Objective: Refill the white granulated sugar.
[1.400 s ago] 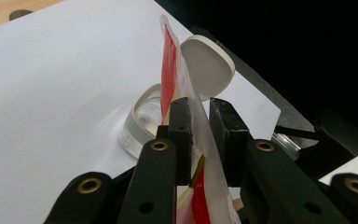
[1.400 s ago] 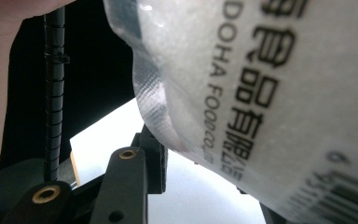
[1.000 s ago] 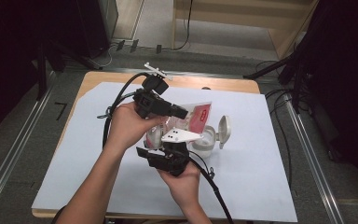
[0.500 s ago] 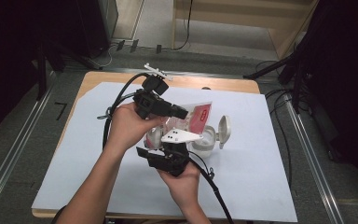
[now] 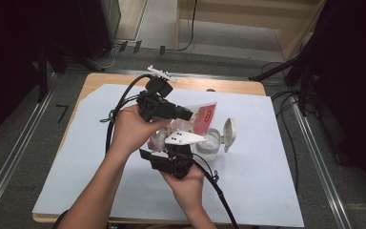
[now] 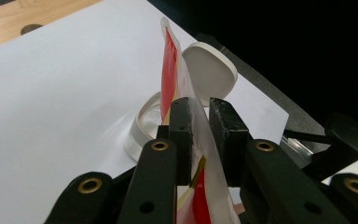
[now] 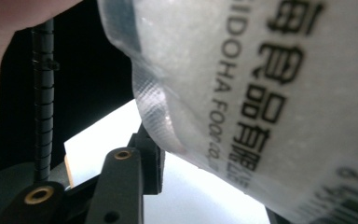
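The red-and-white plastic food pouch was held up above the table, tilted over the white round container. In the left gripper view the pouch stood edge-on, thin and flat, its sealed top corner pointing up and away. In the right gripper view its back showed translucent white film with black printed characters, part of a barcode and a crimped seam along the edge. The container stood upright on the white sheet, its hinged flip lid swung open and standing at its right side.
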A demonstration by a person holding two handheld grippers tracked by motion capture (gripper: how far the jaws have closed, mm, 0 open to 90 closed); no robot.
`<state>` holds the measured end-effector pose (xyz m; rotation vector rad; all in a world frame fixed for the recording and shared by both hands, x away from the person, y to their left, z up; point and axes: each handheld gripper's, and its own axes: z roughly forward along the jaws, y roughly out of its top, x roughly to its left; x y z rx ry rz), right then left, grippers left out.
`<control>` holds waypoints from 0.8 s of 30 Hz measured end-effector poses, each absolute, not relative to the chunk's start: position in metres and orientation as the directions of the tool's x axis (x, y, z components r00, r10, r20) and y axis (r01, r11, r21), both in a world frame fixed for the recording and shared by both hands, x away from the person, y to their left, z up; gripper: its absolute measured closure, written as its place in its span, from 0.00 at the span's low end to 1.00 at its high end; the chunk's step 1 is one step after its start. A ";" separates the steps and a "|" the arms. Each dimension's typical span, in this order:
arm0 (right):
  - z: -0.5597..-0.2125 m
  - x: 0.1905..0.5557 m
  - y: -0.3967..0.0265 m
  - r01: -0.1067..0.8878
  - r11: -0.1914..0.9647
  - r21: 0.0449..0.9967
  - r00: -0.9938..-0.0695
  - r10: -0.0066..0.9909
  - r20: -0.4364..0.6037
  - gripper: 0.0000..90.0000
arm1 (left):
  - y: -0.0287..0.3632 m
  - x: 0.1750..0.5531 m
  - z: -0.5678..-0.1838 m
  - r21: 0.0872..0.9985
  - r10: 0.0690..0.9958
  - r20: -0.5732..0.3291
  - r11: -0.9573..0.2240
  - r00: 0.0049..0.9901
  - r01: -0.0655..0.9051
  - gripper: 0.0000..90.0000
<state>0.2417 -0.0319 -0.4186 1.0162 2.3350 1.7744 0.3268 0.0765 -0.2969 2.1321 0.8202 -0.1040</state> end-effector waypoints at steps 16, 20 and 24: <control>-0.417 0.242 -0.034 0.479 0.114 0.871 -0.776 0.518 0.359 0.70 | 0.072 0.322 -0.294 0.692 0.519 -0.316 -0.447 0.794 0.567 0.89; -0.417 0.242 -0.034 0.486 0.117 0.866 -0.773 0.519 0.364 0.70 | 0.072 0.323 -0.296 0.690 0.518 -0.330 -0.438 0.789 0.576 0.89; -0.418 0.242 -0.033 0.484 0.117 0.867 -0.772 0.523 0.361 0.70 | 0.073 0.324 -0.297 0.690 0.517 -0.334 -0.436 0.788 0.578 0.89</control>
